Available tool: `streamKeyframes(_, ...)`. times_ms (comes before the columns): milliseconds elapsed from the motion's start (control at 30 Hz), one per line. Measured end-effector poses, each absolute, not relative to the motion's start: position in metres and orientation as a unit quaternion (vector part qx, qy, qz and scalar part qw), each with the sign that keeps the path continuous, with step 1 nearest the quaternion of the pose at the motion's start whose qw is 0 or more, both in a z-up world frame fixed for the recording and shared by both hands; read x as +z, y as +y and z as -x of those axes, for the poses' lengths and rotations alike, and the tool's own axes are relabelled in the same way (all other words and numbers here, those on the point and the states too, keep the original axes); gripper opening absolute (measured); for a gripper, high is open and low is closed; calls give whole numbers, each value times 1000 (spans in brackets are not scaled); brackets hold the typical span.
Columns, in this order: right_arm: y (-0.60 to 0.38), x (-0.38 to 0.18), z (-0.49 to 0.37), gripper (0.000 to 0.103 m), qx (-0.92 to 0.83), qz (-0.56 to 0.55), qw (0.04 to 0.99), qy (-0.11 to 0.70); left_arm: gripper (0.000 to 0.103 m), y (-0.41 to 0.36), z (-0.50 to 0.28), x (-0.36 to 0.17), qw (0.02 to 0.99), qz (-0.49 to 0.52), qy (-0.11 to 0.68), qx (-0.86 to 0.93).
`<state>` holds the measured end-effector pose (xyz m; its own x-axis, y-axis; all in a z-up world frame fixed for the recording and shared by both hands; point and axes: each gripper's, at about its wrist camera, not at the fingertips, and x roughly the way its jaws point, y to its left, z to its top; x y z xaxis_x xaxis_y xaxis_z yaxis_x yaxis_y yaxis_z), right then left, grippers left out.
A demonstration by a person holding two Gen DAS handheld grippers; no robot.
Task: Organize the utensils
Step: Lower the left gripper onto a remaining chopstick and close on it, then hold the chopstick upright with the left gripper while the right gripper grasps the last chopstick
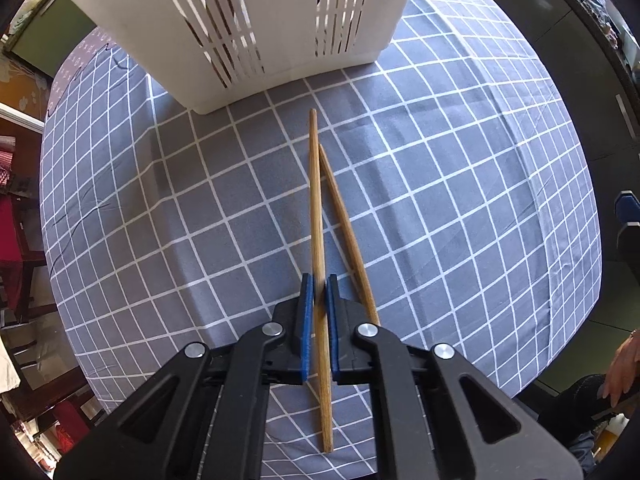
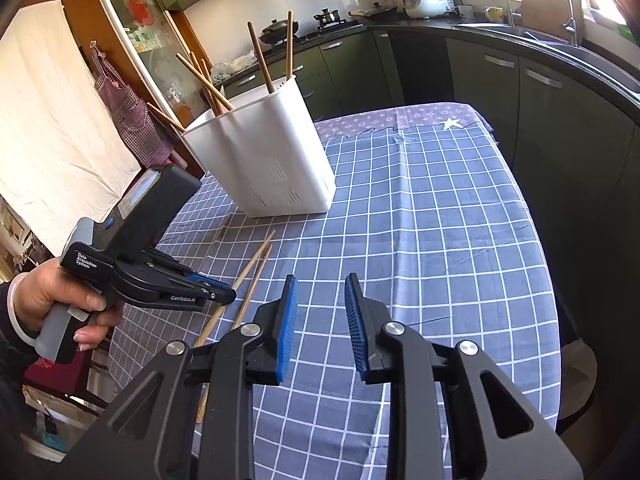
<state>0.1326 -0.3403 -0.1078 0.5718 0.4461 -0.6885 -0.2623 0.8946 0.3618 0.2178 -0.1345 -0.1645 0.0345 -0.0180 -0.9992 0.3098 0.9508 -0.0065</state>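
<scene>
Chopsticks, 2 of them, on a surface (image 1: 460, 184) draped in a blue-grey checked cloth, lying in a narrow V just short of a white slotted holder (image 1: 256, 28). Left gripper (image 1: 319, 286) low over the cloth, blue pads nearly together around the straighter chopstick (image 1: 316, 200), pinching or all but pinching it partway along; contact blurred, so firmness of grip hard to tell. Other chopstick (image 1: 344, 224) slanting off to the right, thin end close against the first, its near end passing under the gripper's right finger. Seen from the right wrist: same pair on the cloth, the held chopstick (image 2: 256, 254) and its neighbour (image 2: 258, 276) beside it, left gripper (image 2: 224, 294) pointing down at them from a hand (image 2: 52, 300) around its handle. Right gripper (image 2: 320, 312) raised above the cloth, blue pads wide apart, holding nothing. Holder (image 2: 272, 152) upright toward the far left of the surface (image 2: 460, 240), several more chopsticks (image 2: 208, 84) leaning inside it at different angles. Kitchen counter (image 2: 500, 28) with a rice cooker (image 2: 428, 0) and a stove (image 2: 332, 18) behind.
</scene>
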Motion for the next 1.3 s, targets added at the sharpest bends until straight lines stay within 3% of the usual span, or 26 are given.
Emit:
streamKeyframes(433, -318, -108, -134, 25, 217, -94, 873, 426, 6, -92, -177, -72, 787, -94, 595, -137)
streamKeyframes(733, -291, -113, -136, 25, 232, -71, 862, 446, 6, -65, -143, -47, 814, -76, 559, -142)
streamKeyframes(1300, -179, -181, -211, 25, 236, 16, 750, 617, 6, -57, -117, -37, 826, -85, 534, -159)
